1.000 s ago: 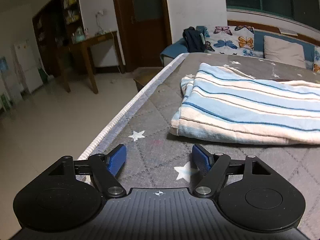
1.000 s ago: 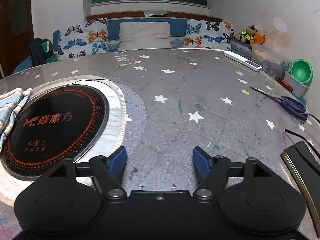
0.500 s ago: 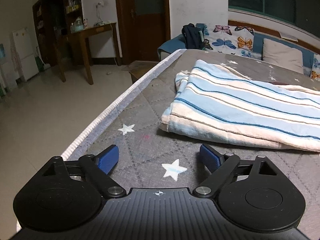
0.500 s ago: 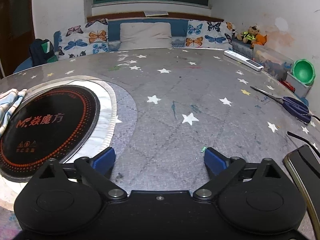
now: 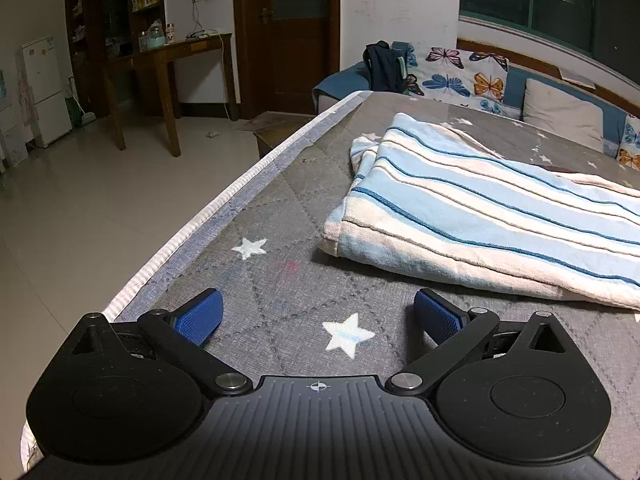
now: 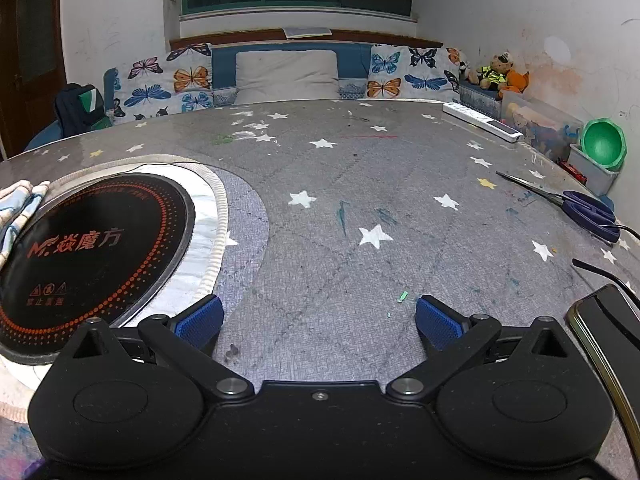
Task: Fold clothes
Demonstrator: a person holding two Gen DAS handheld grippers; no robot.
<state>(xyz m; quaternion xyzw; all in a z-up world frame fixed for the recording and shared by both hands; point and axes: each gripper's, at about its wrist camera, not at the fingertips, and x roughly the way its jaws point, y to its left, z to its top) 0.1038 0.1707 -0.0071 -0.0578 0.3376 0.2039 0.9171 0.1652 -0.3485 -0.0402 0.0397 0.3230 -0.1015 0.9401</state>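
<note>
Both jaws have spread wide over the last sec: left gripper [image 5: 318, 312] and right gripper [image 6: 318, 316] gape, holding nothing. Folded striped garment [image 5: 488, 216] lies ahead-right of left gripper, apart. Prob. fold done or re-grasp coming.

Star-print table [image 6: 360, 280] carries striped cloth [image 5: 480, 216], cooktop [image 6: 88, 248], scissors [image 6: 580, 208].
</note>
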